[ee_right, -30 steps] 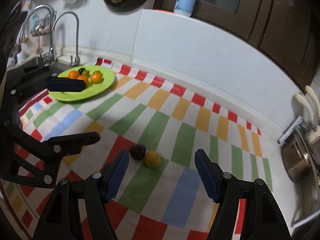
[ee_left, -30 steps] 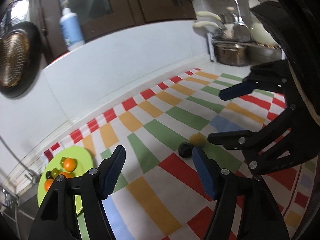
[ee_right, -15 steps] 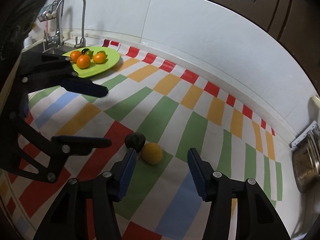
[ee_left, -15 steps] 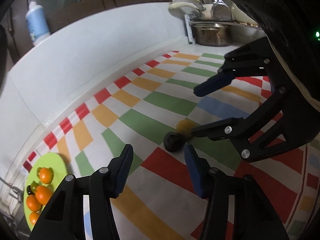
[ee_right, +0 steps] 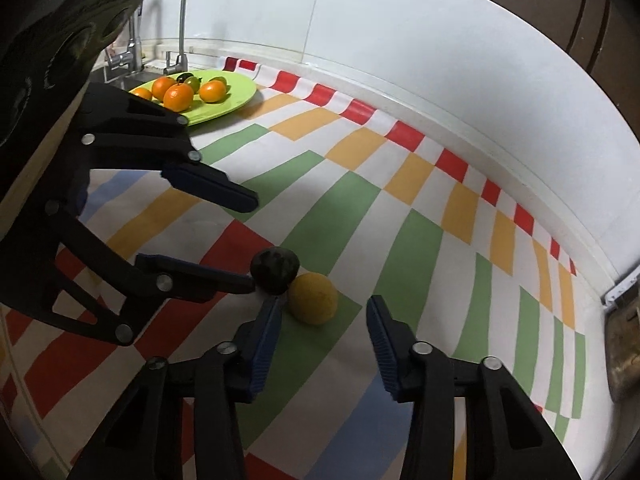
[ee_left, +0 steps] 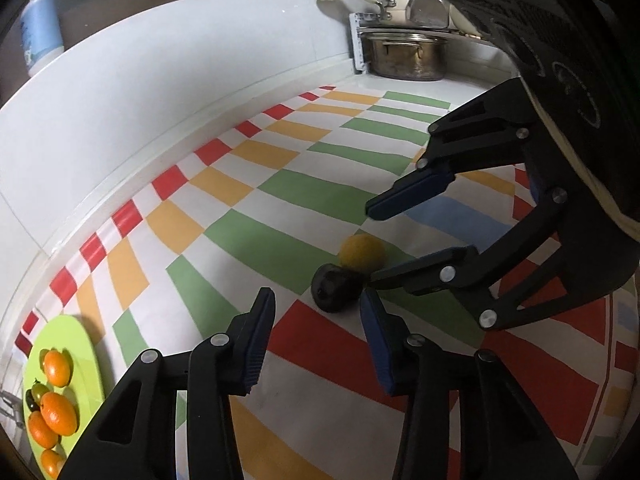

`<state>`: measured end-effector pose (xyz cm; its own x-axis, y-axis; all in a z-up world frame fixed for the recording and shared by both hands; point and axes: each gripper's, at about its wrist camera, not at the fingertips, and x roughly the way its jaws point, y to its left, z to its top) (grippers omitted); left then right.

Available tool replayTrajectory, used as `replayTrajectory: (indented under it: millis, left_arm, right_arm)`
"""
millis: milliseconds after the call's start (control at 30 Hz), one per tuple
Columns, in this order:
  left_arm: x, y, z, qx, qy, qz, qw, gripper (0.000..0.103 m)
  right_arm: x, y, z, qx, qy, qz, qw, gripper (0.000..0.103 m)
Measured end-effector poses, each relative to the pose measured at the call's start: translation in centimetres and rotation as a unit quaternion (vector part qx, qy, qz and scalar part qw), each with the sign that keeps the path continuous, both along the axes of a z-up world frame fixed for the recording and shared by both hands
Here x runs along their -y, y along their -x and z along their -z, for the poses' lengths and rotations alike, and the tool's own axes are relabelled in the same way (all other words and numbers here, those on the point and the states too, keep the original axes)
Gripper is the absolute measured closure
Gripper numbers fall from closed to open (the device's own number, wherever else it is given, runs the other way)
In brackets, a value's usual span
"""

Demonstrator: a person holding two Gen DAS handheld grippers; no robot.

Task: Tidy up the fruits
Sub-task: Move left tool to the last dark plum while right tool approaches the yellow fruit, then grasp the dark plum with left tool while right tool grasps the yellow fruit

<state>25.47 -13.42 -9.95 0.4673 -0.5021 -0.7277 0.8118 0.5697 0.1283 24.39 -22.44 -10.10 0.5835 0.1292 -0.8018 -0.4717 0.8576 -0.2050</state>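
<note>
A dark, near-black fruit (ee_left: 335, 287) (ee_right: 275, 269) and a yellow fruit (ee_left: 362, 253) (ee_right: 313, 298) lie touching each other on the checked cloth. My left gripper (ee_left: 318, 312) is open, low over the cloth, with the dark fruit just ahead of its fingertips. My right gripper (ee_right: 322, 312) is open, with the yellow fruit between and just ahead of its fingertips. Each gripper shows in the other's view, the left (ee_right: 250, 240) and the right (ee_left: 370, 246). A green plate (ee_right: 236, 98) (ee_left: 86, 346) with several oranges (ee_right: 178, 97) and small dark fruits sits at the far left by the sink.
A tap (ee_right: 182, 32) and sink are behind the plate. A white backsplash (ee_right: 400, 60) runs along the rear of the counter. A steel pot (ee_left: 408, 56) and utensils stand at the far right end. A bottle (ee_left: 40, 48) stands on the ledge above.
Both grippers have come down and closer to the two fruits, which now look larger. Both stay open, and the fruits have not moved.
</note>
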Motion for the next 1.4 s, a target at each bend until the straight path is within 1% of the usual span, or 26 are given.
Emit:
replayTrajectory:
  millis: [167,233,300,333,367,567,600,633,767,900,1067,1233,1400]
  left_arm:
    - [0.4,-0.4,0.2,-0.005,-0.003,0.009,0.9999,0.062]
    - [0.5,-0.4,0.2,-0.007,-0.001,0.010,0.9999,0.062]
    - [0.6,-0.5,0.3,-0.006,-0.002,0.012,0.9999,0.062]
    - [0.6,-0.5,0.3,-0.007,-0.003,0.012,0.9999,0.062]
    - [0.7,-0.5,0.4,-0.008,-0.003,0.013,0.9999,0.062]
    - [1.2,-0.8,0.6,-0.018,-0.001,0.012,0.9998,0.071]
    - [1.2,-1.0,0.8,-0.023,-0.002,0.009,0.9997,0.075]
    - [1.2,-1.0,0.8,-0.027,0.000,0.006,0.9996,0.075]
    - [0.8,-1.2,0.6,-0.037,0.009,-0.024,0.9990,0.075]
    - [-0.1,-1.0,0.0,-0.051,0.033,-0.065,0.9961,0.075]
    - [-1.1,-0.3,-0.9,-0.058,0.049,-0.106,0.9914,0.075]
    - [-2.2,0.4,-1.8,-0.053,0.068,-0.137,0.9868,0.075]
    - [-3.8,0.9,-3.0,-0.036,0.086,-0.175,0.9801,0.075]
  right_arm:
    - [0.1,-0.3,0.3,-0.006,-0.005,-0.004,1.000,0.063]
    - [0.1,-0.4,0.4,-0.010,-0.009,-0.005,1.000,0.068]
    - [0.2,-0.5,0.5,-0.013,-0.016,-0.007,1.000,0.070]
    - [0.2,-0.5,0.6,-0.013,-0.014,-0.007,1.000,0.074]
    - [0.3,-0.4,0.6,-0.011,-0.013,-0.007,1.000,0.074]
    - [0.9,-0.3,0.5,-0.011,-0.021,0.016,1.000,0.074]
    - [1.0,-0.2,0.4,-0.009,-0.021,0.019,1.000,0.074]
    - [1.0,-0.2,0.4,-0.008,-0.021,0.022,1.000,0.074]
    - [1.5,0.0,0.1,-0.006,-0.035,0.049,0.998,0.074]
    - [1.8,0.2,-0.1,-0.005,-0.054,0.072,0.996,0.074]
    - [1.7,0.9,-1.1,0.004,-0.076,0.091,0.993,0.074]
    - [1.4,1.4,-2.3,0.017,-0.093,0.099,0.991,0.074]
    - [0.7,2.1,-3.5,0.032,-0.102,0.102,0.989,0.074]
